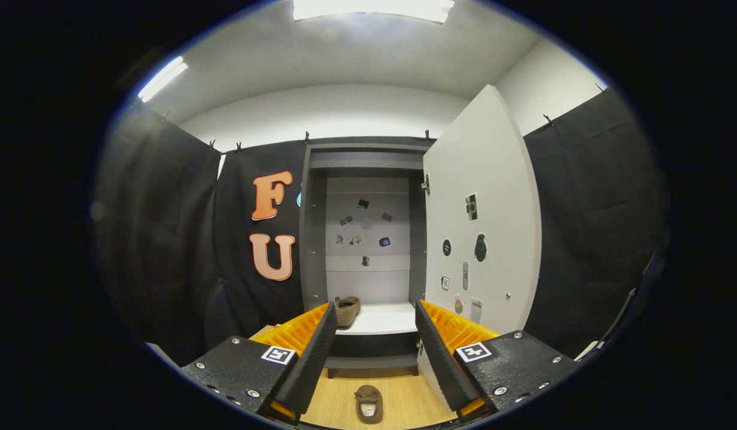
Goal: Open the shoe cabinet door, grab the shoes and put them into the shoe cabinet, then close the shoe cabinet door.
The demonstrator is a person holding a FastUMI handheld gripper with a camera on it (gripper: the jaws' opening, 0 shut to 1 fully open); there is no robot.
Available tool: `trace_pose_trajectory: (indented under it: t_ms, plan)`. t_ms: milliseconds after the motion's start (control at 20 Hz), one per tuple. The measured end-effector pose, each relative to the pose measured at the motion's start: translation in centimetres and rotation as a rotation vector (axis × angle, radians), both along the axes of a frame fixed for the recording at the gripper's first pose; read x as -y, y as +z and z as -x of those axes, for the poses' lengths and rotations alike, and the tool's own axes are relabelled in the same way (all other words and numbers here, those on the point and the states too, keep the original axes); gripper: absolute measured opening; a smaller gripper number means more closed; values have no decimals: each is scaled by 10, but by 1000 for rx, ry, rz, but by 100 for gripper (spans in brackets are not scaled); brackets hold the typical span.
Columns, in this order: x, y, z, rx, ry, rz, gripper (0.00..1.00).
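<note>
A wooden floor (398, 397) is seen down at the near end, light in tone with a plank grain. Black cloth (589, 239) is hung along the booth's sides and far wall, pinned up by small clips (548, 120) along its top edge. Above the cloth, a plain white wall (332, 113) is visible, curving up into a white ceiling (368, 54). Two ceiling lights are lit: one long panel (371, 9) straight overhead, and a narrower strip (162, 77) off to the left.

Brown shoes (368, 404), white cabinet door (482, 209)
</note>
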State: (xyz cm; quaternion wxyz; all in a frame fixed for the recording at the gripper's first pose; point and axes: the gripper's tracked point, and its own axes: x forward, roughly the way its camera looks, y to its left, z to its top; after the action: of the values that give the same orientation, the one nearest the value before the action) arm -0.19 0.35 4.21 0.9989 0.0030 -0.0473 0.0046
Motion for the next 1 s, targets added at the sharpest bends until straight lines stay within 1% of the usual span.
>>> trace_pose_trajectory:
  t_ms: [350, 1000]
  plan:
    - [-15, -1, -1, 2, -7, 32, 85]
    - [-16, -13, -8, -27, -9, 41, 86]
